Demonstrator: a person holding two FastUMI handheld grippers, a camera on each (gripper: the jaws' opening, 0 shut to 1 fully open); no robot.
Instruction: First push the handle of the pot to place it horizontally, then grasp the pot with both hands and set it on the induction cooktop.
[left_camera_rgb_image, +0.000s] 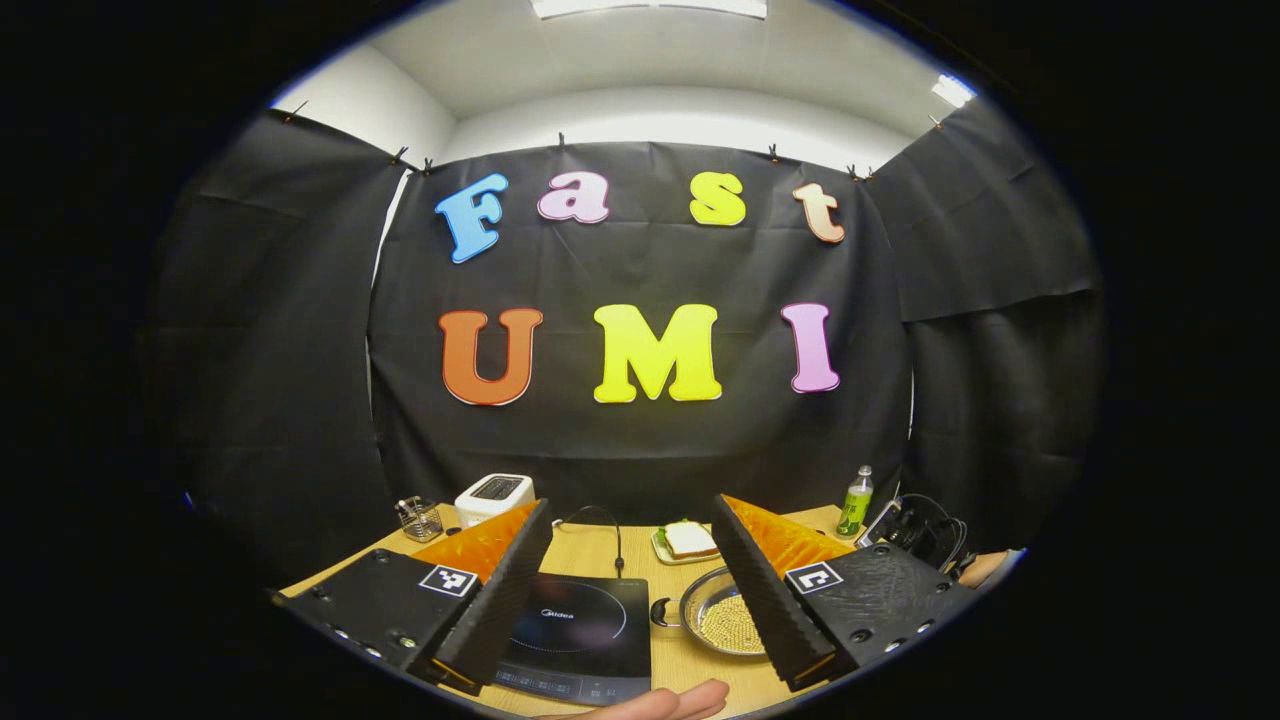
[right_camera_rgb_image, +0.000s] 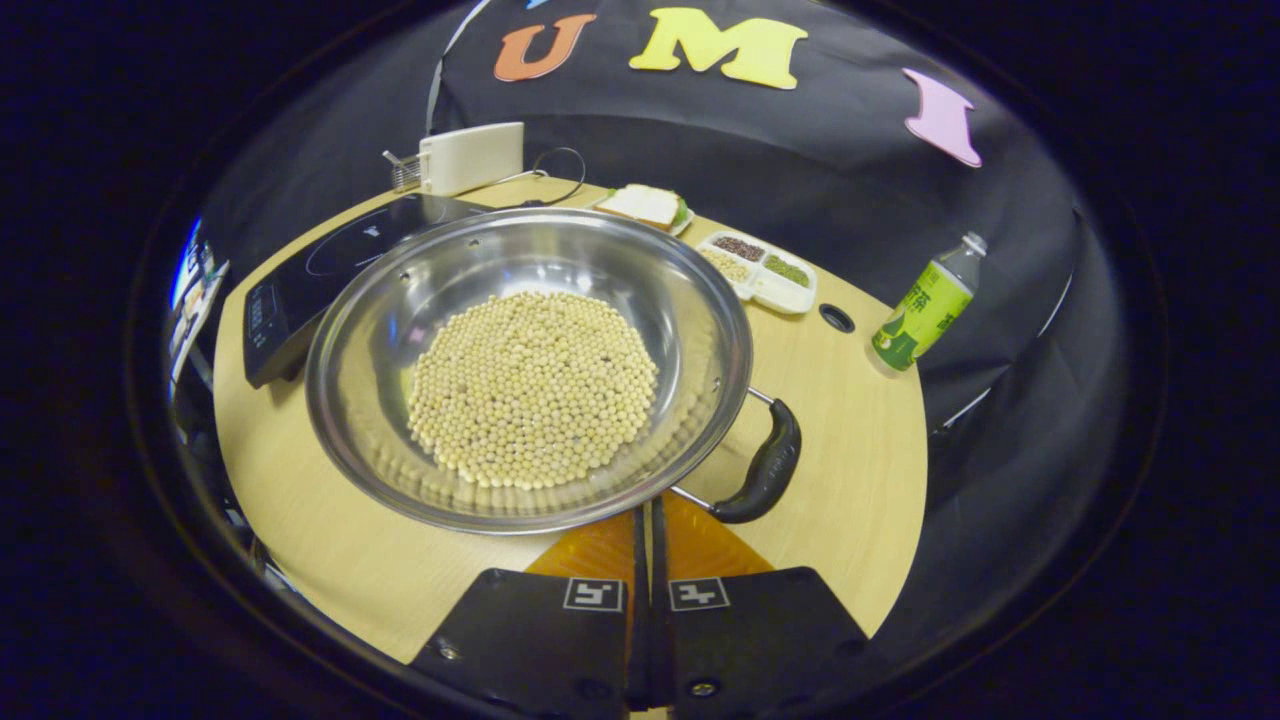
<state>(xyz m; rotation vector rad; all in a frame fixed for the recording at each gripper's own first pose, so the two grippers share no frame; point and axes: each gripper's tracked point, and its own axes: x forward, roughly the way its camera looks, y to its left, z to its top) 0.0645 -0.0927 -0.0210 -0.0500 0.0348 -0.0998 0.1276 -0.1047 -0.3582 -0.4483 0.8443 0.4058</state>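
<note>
A steel pot (right_camera_rgb_image: 420, 290) holding pale beans (right_camera_rgb_image: 530, 385) stands on the wooden table (right_camera_rgb_image: 850, 480). Its near black handle (right_camera_rgb_image: 768, 462) points toward the right front. My right gripper (right_camera_rgb_image: 645, 512) is shut, its tips at the pot's near rim just left of that handle, with nothing seen between them. The black induction cooktop (right_camera_rgb_image: 330, 255) lies to the pot's left. In the left gripper view my left gripper (left_camera_rgb_image: 630, 505) hangs open above the table, with the cooktop (left_camera_rgb_image: 580, 630) and the pot (left_camera_rgb_image: 722, 622) below between its fingers. The pot's other handle (left_camera_rgb_image: 662, 612) faces the cooktop.
At the table's back stand a white toaster (left_camera_rgb_image: 494, 495), a plate with a sandwich (left_camera_rgb_image: 688, 541), a divided tray of grains (right_camera_rgb_image: 760, 270) and a green bottle (right_camera_rgb_image: 925, 310). Cables (left_camera_rgb_image: 920, 535) lie at the back right. A hand (left_camera_rgb_image: 650, 703) shows at the front edge.
</note>
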